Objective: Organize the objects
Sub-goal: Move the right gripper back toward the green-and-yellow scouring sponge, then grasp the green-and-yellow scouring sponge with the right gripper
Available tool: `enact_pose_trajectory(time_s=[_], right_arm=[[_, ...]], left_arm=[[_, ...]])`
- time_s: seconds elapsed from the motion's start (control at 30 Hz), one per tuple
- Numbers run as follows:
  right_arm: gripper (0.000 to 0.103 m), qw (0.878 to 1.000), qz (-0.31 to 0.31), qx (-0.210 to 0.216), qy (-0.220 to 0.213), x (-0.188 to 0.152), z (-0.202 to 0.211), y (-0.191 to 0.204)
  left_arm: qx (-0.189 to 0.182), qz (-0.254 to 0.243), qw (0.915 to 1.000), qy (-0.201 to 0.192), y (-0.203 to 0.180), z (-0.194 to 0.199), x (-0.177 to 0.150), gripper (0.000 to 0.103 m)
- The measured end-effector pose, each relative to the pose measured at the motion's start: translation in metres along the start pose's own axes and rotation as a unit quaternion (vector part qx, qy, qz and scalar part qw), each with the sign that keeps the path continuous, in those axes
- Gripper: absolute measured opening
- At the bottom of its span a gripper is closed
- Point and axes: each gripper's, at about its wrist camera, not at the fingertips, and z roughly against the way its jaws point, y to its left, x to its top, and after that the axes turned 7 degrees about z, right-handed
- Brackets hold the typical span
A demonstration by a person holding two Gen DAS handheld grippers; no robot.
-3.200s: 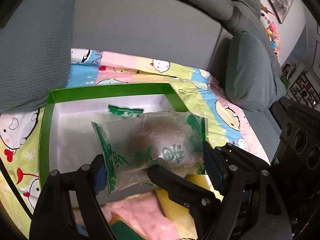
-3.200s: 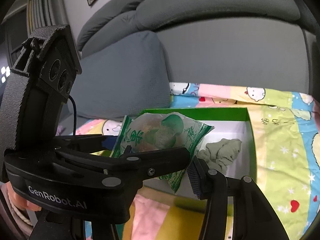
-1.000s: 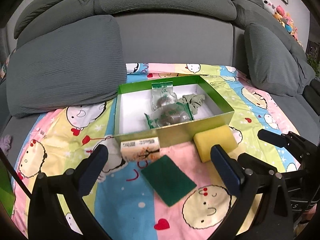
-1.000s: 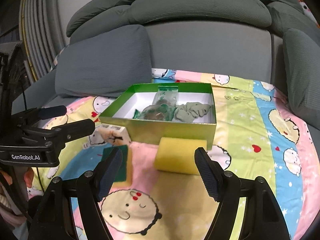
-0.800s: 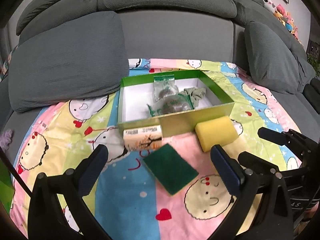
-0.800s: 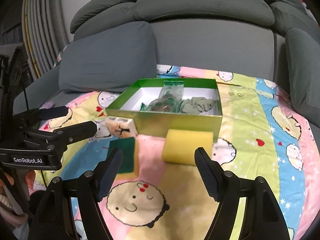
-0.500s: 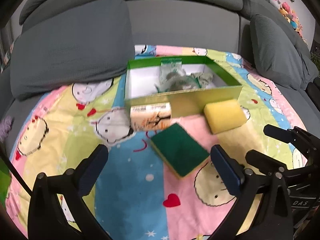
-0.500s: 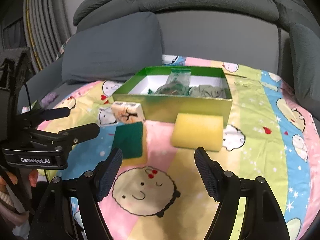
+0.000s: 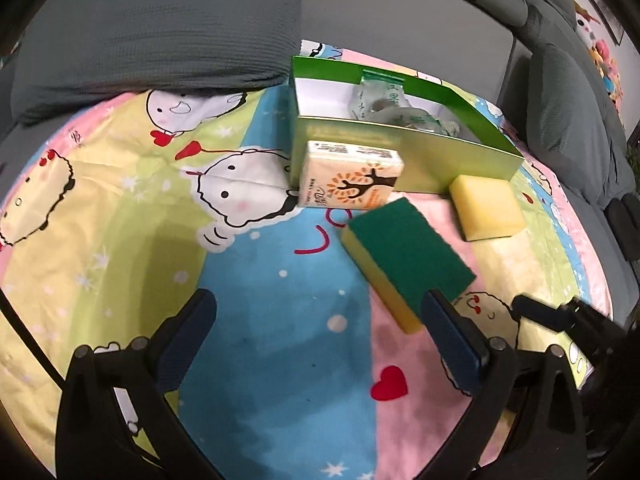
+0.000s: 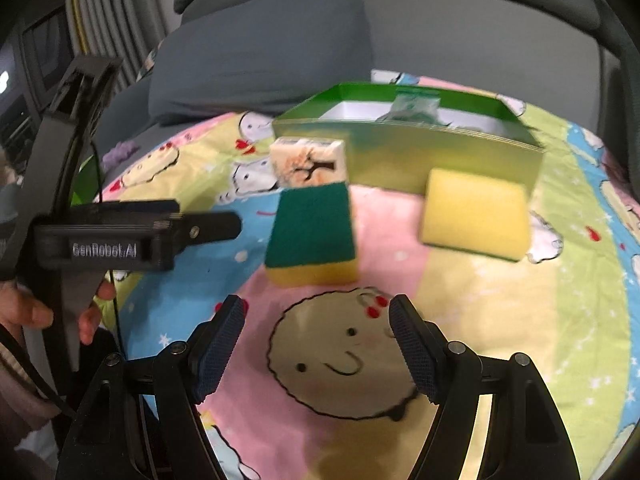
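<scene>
- Two grippers hover low over the cartoon-print blanket point(image 9: 256, 280) on the sofa; left gripper point(image 9: 320, 320) has its fingers spread wide, gripping nothing.
- Right gripper point(image 10: 316, 340) likewise has its fingers wide apart over the smiley print.
- Green-topped scrub sponge point(image 10: 312, 232) lies just beyond the right gripper's fingertips, near the middle.
- Plain yellow sponge point(image 10: 476, 212) sits to its right, against the near wall of the green box point(image 10: 440, 156).
- Tissue pack point(image 9: 350, 176) leans on the box's near-left corner.
- Wrapped snack packets point(image 9: 380, 96) rest inside the box.
</scene>
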Motion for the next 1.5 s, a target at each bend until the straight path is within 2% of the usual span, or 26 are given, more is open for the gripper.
enact_pose_trajectory(time_s=[0.13,0.33,0.5,0.73,0.8,0.93,1.0,1.03,1.1,1.27,1.5], right_arm=[[0.075,1.0,0.002,0.005,0.011,-0.001,-0.014,0.006],[0.075,1.0,-0.002,-0.014,0.016,0.001,-0.026,0.0],[0.075,1.0,0.008,-0.001,0.018,0.003,-0.029,-0.014],[0.075,0.999,0.025,0.02,0.021,0.012,-0.037,-0.03],[0.075,0.999,0.032,0.033,0.024,0.017,-0.044,-0.03],[0.066,0.997,0.045,0.054,0.022,0.021,-0.054,-0.027],[0.056,0.997,0.047,0.067,0.016,0.02,-0.054,-0.026],[0.047,0.996,0.049,0.073,0.013,0.02,-0.054,-0.025],[0.045,0.995,0.06,0.074,0.011,0.019,-0.055,-0.02],[0.038,0.996,0.045,0.079,0.003,0.016,-0.053,-0.022],[0.037,0.996,0.044,0.079,-0.006,0.011,-0.039,-0.017]], left_arm=[[-0.019,0.002,0.9998,0.004,0.004,-0.01,0.004,0.102],[-0.062,0.01,0.9976,0.028,0.001,-0.027,0.01,0.101],[-0.091,0.023,0.9944,0.047,-0.005,-0.04,0.014,0.1],[-0.113,0.028,0.9912,0.064,-0.017,-0.051,0.019,0.093],[-0.115,0.018,0.9911,0.065,-0.022,-0.053,0.019,0.086],[-0.114,0.012,0.9913,0.064,-0.025,-0.055,0.018,0.077],[-0.119,0.016,0.9908,0.064,-0.024,-0.057,0.018,0.074],[-0.122,0.016,0.9904,0.064,-0.024,-0.057,0.018,0.069],[-0.133,0.018,0.9887,0.067,-0.025,-0.057,0.018,0.061],[-0.133,0.021,0.989,0.062,-0.026,-0.052,0.016,0.058],[-0.132,0.004,0.9898,0.054,-0.034,-0.037,0.01,0.057]])
